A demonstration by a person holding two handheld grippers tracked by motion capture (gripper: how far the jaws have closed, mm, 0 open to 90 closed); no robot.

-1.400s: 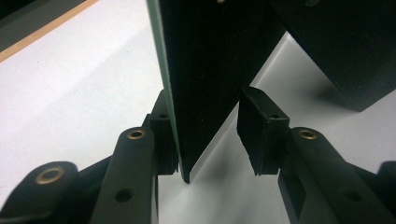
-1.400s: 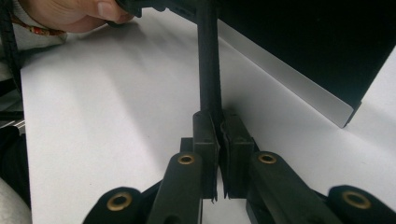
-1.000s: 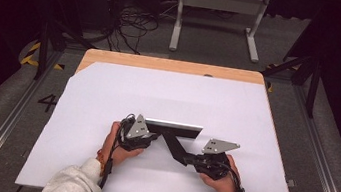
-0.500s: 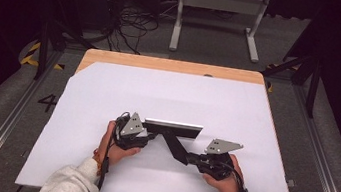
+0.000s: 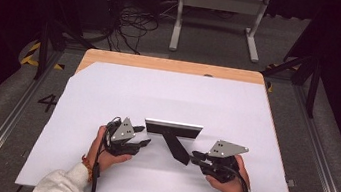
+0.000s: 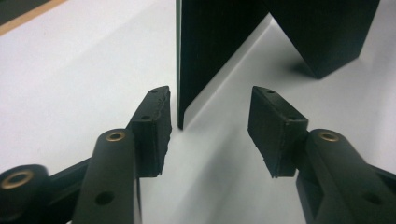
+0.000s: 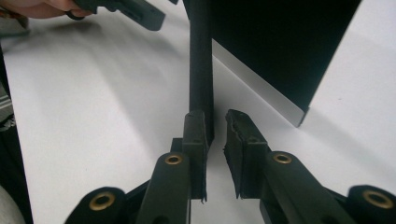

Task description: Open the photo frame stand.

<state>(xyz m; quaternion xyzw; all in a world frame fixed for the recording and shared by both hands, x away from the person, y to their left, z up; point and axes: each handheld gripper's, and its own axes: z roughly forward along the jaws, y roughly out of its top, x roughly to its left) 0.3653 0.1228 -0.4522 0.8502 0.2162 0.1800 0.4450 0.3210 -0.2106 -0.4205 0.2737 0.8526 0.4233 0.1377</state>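
Note:
A black picture frame (image 5: 174,127) stands upright on the white sheet, propped by its black back leg (image 5: 177,147). My left gripper (image 5: 144,142) is just left of the frame. In the left gripper view its jaws (image 6: 210,121) are open and have just been opening, with the frame's edge (image 6: 210,42) a little beyond the tips. My right gripper (image 5: 195,156) is at the leg's tip. Its jaws (image 7: 215,135) have just been opening. The leg (image 7: 201,60) lies against one pad, and the other pad stands clear of it.
The white sheet (image 5: 158,94) covers a wooden table whose far edge (image 5: 172,66) shows. Beyond it are floor cables (image 5: 133,25) and a grey metal stand (image 5: 217,17). Rails run along both sides of the table.
The left hand has drawn back to the left from the frame's edge with its jaws wider apart. The right hand has stayed put at the leg.

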